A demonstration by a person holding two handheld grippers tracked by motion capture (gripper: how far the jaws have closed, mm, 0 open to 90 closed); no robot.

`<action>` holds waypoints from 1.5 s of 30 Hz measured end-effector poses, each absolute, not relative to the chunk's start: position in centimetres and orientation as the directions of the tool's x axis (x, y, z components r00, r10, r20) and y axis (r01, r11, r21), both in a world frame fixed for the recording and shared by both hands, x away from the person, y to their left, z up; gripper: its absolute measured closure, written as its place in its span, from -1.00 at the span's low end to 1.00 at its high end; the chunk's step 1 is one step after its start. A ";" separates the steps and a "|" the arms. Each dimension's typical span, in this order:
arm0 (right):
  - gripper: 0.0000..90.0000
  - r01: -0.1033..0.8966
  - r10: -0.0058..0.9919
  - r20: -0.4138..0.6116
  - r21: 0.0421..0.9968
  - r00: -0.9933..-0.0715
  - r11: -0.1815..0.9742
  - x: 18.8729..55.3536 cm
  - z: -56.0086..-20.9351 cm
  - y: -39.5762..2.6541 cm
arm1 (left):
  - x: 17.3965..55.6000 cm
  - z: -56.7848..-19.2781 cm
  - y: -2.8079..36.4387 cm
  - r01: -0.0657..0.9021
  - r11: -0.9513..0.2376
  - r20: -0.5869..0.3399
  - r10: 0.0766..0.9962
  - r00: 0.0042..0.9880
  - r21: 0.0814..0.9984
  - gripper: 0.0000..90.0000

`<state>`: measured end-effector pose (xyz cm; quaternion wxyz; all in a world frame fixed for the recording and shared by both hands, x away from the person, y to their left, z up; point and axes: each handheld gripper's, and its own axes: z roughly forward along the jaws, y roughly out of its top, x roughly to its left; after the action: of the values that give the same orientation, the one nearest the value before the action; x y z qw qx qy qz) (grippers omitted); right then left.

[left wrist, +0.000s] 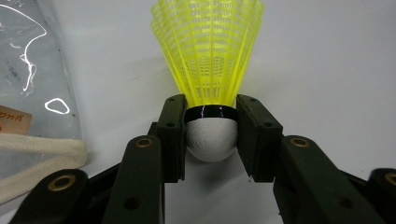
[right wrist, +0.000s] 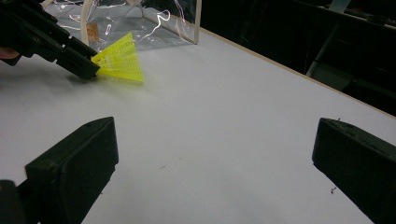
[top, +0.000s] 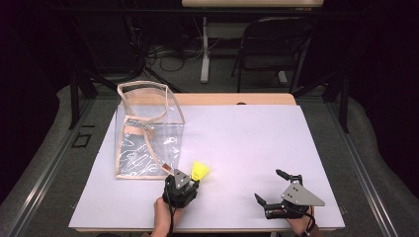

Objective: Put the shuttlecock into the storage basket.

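Note:
A yellow shuttlecock with a white cork head lies on the white table sheet. My left gripper is shut on its head, one pad on each side of the black band. From above, the shuttlecock sticks out of the left gripper near the front edge. In the right gripper view the shuttlecock lies far to the left, its head inside the left gripper. My right gripper rests at the front right, its jaws wide open over bare table. A clear plastic bag with beige trim stands upright just left of the shuttlecock.
The bag's beige strap lies beside my left jaw. Behind the table are a folding chair, a table leg and cables on the floor. The sheet's front edge runs close under both hands.

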<state>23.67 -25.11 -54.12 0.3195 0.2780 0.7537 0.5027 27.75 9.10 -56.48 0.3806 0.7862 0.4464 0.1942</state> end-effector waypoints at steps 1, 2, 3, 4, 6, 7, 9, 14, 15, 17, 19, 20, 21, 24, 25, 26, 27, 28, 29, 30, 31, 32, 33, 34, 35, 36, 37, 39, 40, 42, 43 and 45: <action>-1.00 0.098 0.741 -0.202 0.935 -0.641 0.340 23.7 -54.1 -25.1 | 27.7 -56.5 9.1 0.553 -0.311 -0.035 0.849 0.527 0.773 0.44; -1.00 0.098 0.741 -0.202 0.935 -0.641 0.340 23.7 -54.1 -25.1 | 27.7 -56.4 9.1 0.550 -0.313 -0.033 0.848 0.529 0.774 0.44; -1.00 0.099 0.741 -0.201 0.935 -0.641 0.339 23.7 -54.1 -25.1 | 27.7 -56.4 9.1 0.549 -0.314 -0.032 0.847 0.530 0.775 0.44; -1.00 0.098 0.741 -0.202 0.936 -0.640 0.339 23.7 -54.1 -25.1 | 27.7 -56.4 9.1 0.548 -0.313 -0.033 0.847 0.531 0.776 0.44; -1.00 0.098 0.741 -0.202 0.936 -0.641 0.339 23.7 -54.1 -25.1 | 27.7 -56.4 9.1 0.547 -0.313 -0.034 0.846 0.532 0.776 0.44; -1.00 0.099 0.740 -0.202 0.935 -0.641 0.340 23.7 -54.1 -25.1 | 27.7 -56.4 9.2 0.546 -0.310 -0.036 0.846 0.532 0.778 0.44; -1.00 0.099 0.741 -0.201 0.935 -0.641 0.339 23.7 -54.1 -25.1 | 27.7 -56.3 9.2 0.545 -0.310 -0.036 0.846 0.532 0.779 0.44; -1.00 0.099 0.741 -0.201 0.935 -0.641 0.339 23.7 -54.1 -25.1 | 27.8 -56.2 9.3 0.541 -0.305 -0.040 0.845 0.534 0.783 0.44; -1.00 0.099 0.741 -0.202 0.935 -0.641 0.340 23.7 -54.1 -25.1 | 27.8 -56.2 9.3 0.541 -0.305 -0.040 0.845 0.534 0.783 0.44; -1.00 0.098 0.741 -0.202 0.936 -0.640 0.340 23.7 -54.1 -25.1 | 27.8 -56.1 9.4 0.538 -0.306 -0.038 0.844 0.535 0.785 0.44; -1.00 0.103 0.742 -0.197 0.936 -0.641 0.337 23.7 -54.2 -25.1 | 27.9 -56.1 9.4 0.536 -0.303 -0.039 0.843 0.536 0.788 0.44; -1.00 0.103 0.742 -0.198 0.936 -0.641 0.338 23.7 -54.2 -25.1 | 27.9 -56.0 9.4 0.534 -0.303 -0.039 0.844 0.536 0.789 0.44; -1.00 0.103 0.742 -0.197 0.936 -0.641 0.338 23.7 -54.2 -25.1 | 27.9 -56.0 9.4 0.534 -0.302 -0.040 0.843 0.537 0.790 0.44; -1.00 0.104 0.742 -0.196 0.936 -0.641 0.337 23.7 -54.2 -25.0 | 28.0 -55.8 9.5 0.530 -0.305 -0.038 0.840 0.541 0.791 0.44; -1.00 0.104 0.742 -0.196 0.936 -0.641 0.337 23.7 -54.2 -25.0 | 28.0 -55.8 9.5 0.530 -0.305 -0.038 0.840 0.541 0.791 0.44; -1.00 0.105 0.743 -0.197 0.935 -0.640 0.338 23.7 -54.2 -25.0 | 28.0 -55.8 9.5 0.530 -0.297 -0.045 0.842 0.538 0.795 0.44; -1.00 0.103 0.742 -0.200 0.935 -0.640 0.340 23.7 -54.2 -25.1 | 28.1 -55.7 9.5 0.527 -0.301 -0.040 0.840 0.541 0.795 0.44; -1.00 0.103 0.742 -0.200 0.935 -0.640 0.341 23.7 -54.2 -25.1 | 28.1 -55.7 9.6 0.527 -0.300 -0.041 0.841 0.540 0.795 0.44; -1.00 0.103 0.742 -0.199 0.935 -0.640 0.340 23.7 -54.2 -25.1 | 28.2 -55.7 9.6 0.529 -0.294 -0.046 0.842 0.538 0.796 0.44; -1.00 0.104 0.742 -0.199 0.935 -0.640 0.340 23.7 -54.2 -25.1 | 28.2 -55.7 9.6 0.528 -0.291 -0.047 0.843 0.536 0.798 0.44; -1.00 0.103 0.742 -0.200 0.935 -0.640 0.340 23.7 -54.2 -25.1 | 28.2 -55.6 9.6 0.526 -0.297 -0.043 0.841 0.539 0.797 0.44; -1.00 0.104 0.742 -0.200 0.934 -0.640 0.341 23.7 -54.2 -25.1 | 28.2 -55.5 9.6 0.525 -0.296 -0.042 0.841 0.540 0.798 0.44; -1.00 0.104 0.742 -0.200 0.934 -0.640 0.341 23.7 -54.2 -25.1 | 28.2 -55.4 9.6 0.523 -0.291 -0.046 0.841 0.538 0.801 0.44; -1.00 0.104 0.742 -0.200 0.934 -0.640 0.341 23.7 -54.2 -25.1 | 28.2 -55.4 9.7 0.522 -0.290 -0.047 0.841 0.539 0.803 0.44; -1.00 0.103 0.742 -0.200 0.935 -0.639 0.341 23.7 -54.2 -25.0 | 28.3 -55.3 9.7 0.520 -0.289 -0.046 0.841 0.539 0.804 0.44; -1.00 0.103 0.742 -0.200 0.935 -0.639 0.341 23.7 -54.2 -25.0 | 28.3 -55.2 9.7 0.518 -0.289 -0.045 0.841 0.539 0.805 0.44; -1.00 0.103 0.742 -0.200 0.935 -0.639 0.341 23.7 -54.2 -25.0 | 28.3 -55.2 9.7 0.518 -0.289 -0.045 0.841 0.539 0.805 0.44; -1.00 0.104 0.743 -0.200 0.934 -0.639 0.341 23.7 -54.2 -25.0 | 28.3 -55.1 9.7 0.514 -0.284 -0.048 0.840 0.540 0.809 0.44; -1.00 0.103 0.743 -0.200 0.935 -0.639 0.340 23.7 -54.2 -25.0 | 28.3 -55.0 9.7 0.514 -0.286 -0.048 0.839 0.541 0.808 0.44; -1.00 0.103 0.743 -0.200 0.935 -0.639 0.340 23.7 -54.2 -25.0 | 28.3 -54.9 9.7 0.510 -0.288 -0.045 0.838 0.544 0.811 0.44; -1.00 0.104 0.743 -0.199 0.935 -0.639 0.340 23.7 -54.2 -25.0 | 28.3 -54.8 9.7 0.508 -0.285 -0.046 0.838 0.544 0.813 0.44; -1.00 0.104 0.743 -0.199 0.935 -0.639 0.339 23.7 -54.2 -25.0 | 28.3 -54.8 9.7 0.506 -0.282 -0.048 0.838 0.544 0.815 0.44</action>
<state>23.73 -25.02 -54.19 0.3188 0.2810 0.7537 0.5013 28.30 9.65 -54.78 0.4138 0.7751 0.4334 0.2002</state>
